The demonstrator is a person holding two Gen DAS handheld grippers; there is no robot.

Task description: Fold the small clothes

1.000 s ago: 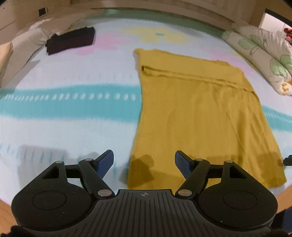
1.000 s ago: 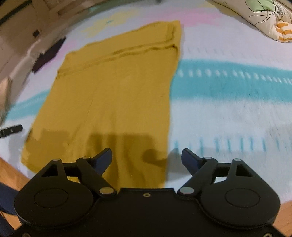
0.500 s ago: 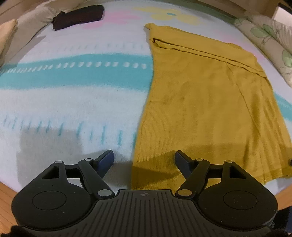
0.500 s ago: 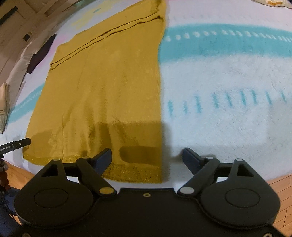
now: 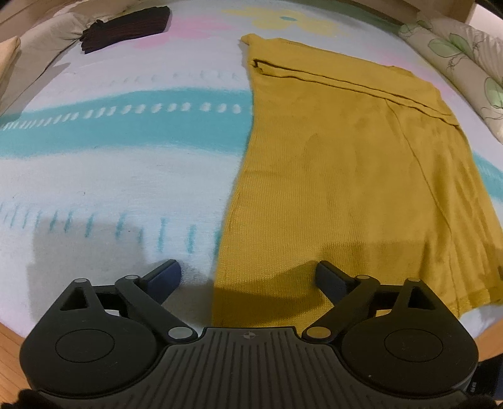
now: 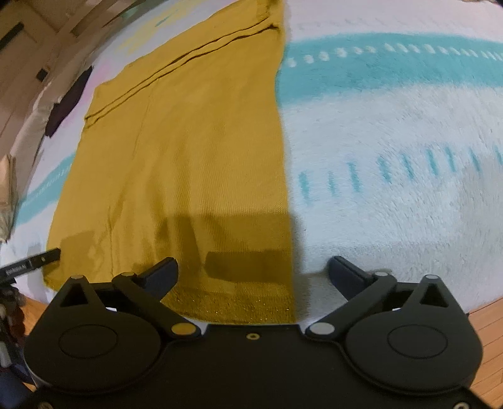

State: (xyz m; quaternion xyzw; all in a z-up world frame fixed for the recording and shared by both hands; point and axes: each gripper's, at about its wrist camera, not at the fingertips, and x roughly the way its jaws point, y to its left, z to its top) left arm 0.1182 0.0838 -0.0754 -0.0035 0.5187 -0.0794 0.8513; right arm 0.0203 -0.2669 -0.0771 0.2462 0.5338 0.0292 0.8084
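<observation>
A mustard-yellow knit garment (image 5: 345, 176) (image 6: 195, 157) lies flat on the bed, its sides folded in, its hem at the near edge. My left gripper (image 5: 248, 277) hovers over the near left corner of the hem, jaws opening wide, the garment's left edge below the gap and nothing gripped. My right gripper (image 6: 253, 272) hangs above the near right corner of the hem, jaws opening wide, nothing pressed between the pads. The tip of the left gripper shows at the left edge of the right wrist view.
The bed carries a white fleece blanket (image 5: 125, 163) (image 6: 393, 141) with teal stripes. A dark folded garment (image 5: 125, 26) lies far left. A floral pillow (image 5: 465, 59) sits at the right. Wooden floor (image 6: 490, 339) shows past the bed's near edge.
Both grippers have spread their jaws wider. The left one has sunk toward the hem's left corner; the right one has rolled slightly, with the hem's right corner under its gap.
</observation>
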